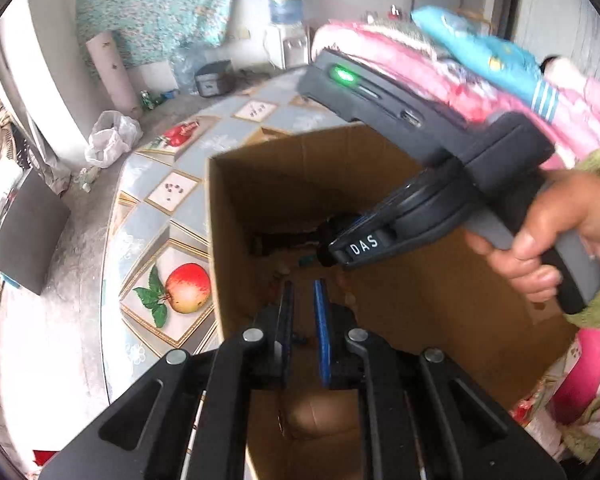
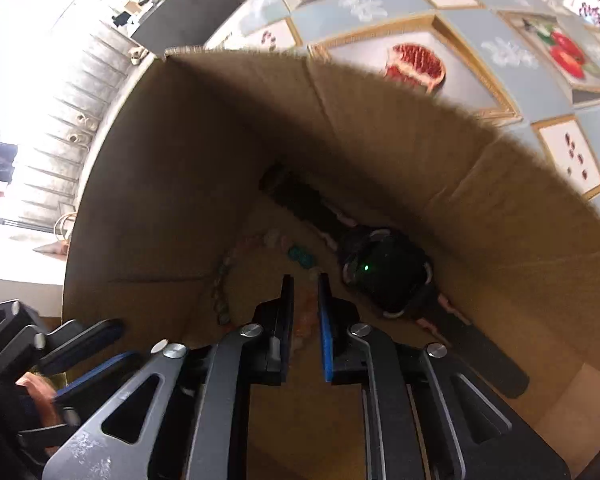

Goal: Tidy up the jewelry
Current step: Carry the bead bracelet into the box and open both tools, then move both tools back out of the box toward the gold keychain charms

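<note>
Jewelry is the business here, and it lies at the bottom of the cardboard box (image 2: 180,152) that stands on the fruit-patterned counter (image 2: 420,4): a black wristwatch (image 2: 388,276) stretched along the far wall, its face toward me, and a bead necklace (image 2: 224,280) of pale and greenish stones curling across the box floor just beside it, with a small turquoise piece (image 2: 300,256) between the two. Both my hands are down in the box. My right tongs (image 2: 304,280) point steeply at the floor with their jaws a little apart and nothing clamped between them; some orange-pink beads show in the gap, though the dim, soft view leaves me unsure whether the pads touch them. My left tongs (image 1: 302,286) hang over the near part of the box, jaws close together with a narrow gap, and I see nothing gripped there. I judge the step in hand to be picking the first piece out of the box for sorting. Next I would settle the right tongs around a strand of the necklace, close on it and lift without dragging the watch along.
</note>
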`<state>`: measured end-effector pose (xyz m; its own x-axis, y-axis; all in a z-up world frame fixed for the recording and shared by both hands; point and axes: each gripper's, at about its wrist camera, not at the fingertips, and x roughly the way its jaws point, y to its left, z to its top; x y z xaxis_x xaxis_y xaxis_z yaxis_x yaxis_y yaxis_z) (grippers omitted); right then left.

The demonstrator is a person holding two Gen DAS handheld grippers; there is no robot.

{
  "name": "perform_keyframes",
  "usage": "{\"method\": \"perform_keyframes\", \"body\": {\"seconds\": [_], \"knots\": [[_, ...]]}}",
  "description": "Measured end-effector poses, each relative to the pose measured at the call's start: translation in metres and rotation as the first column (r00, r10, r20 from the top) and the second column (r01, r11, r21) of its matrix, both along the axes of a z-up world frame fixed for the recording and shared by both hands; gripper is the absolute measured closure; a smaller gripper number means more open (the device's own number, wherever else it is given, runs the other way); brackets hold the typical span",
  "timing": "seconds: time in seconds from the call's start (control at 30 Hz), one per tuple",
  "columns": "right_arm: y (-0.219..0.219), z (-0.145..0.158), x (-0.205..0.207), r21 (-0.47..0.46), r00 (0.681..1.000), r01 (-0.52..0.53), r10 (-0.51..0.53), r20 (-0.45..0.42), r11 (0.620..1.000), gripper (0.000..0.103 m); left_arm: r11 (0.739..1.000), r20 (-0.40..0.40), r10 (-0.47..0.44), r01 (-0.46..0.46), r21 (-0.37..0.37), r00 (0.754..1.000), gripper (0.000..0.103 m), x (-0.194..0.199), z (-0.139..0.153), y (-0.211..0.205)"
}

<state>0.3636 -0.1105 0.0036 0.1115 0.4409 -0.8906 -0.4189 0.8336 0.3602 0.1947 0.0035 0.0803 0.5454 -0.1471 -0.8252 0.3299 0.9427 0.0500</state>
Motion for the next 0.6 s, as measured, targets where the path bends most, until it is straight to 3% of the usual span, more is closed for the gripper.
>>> {"method": "perform_keyframes", "body": {"seconds": [0.13, 0.23, 0.4, 0.5, 0.6], "knots": [[-0.014, 0.021, -0.011, 0.054, 0.999, 0.025, -0.028, 0.046, 0.998, 0.076, 0.999, 0.076, 0.027, -0.024, -0.042, 0.997, 0.088, -0.022, 0.014, 0.014], [-0.035, 0.056, -0.035, 0.133, 0.992, 0.037, -0.053, 0.117, 0.990, 0.076, 0.993, 0.147, 0.046, -0.029, -0.113, 0.988, 0.086, -0.049, 0.030, 0.027], [-0.093, 0.119, -0.134, 0.303, 0.948, -0.037, -0.062, 0.311, 0.952, 0.076, 0.975, 0.229, 0.030, 0.023, -0.223, 0.973, 0.078, -0.099, 0.046, 0.037], [-0.122, 0.118, -0.190, 0.367, 0.945, -0.057, -0.068, 0.319, 0.929, 0.076, 0.962, 0.240, 0.015, 0.051, -0.268, 0.971, 0.074, -0.130, 0.039, 0.038], [-0.142, 0.091, -0.235, 0.363, 0.953, -0.026, -0.086, 0.289, 0.931, 0.076, 0.956, 0.201, 0.027, 0.033, -0.293, 0.979, 0.072, -0.149, 0.019, 0.035]]}}
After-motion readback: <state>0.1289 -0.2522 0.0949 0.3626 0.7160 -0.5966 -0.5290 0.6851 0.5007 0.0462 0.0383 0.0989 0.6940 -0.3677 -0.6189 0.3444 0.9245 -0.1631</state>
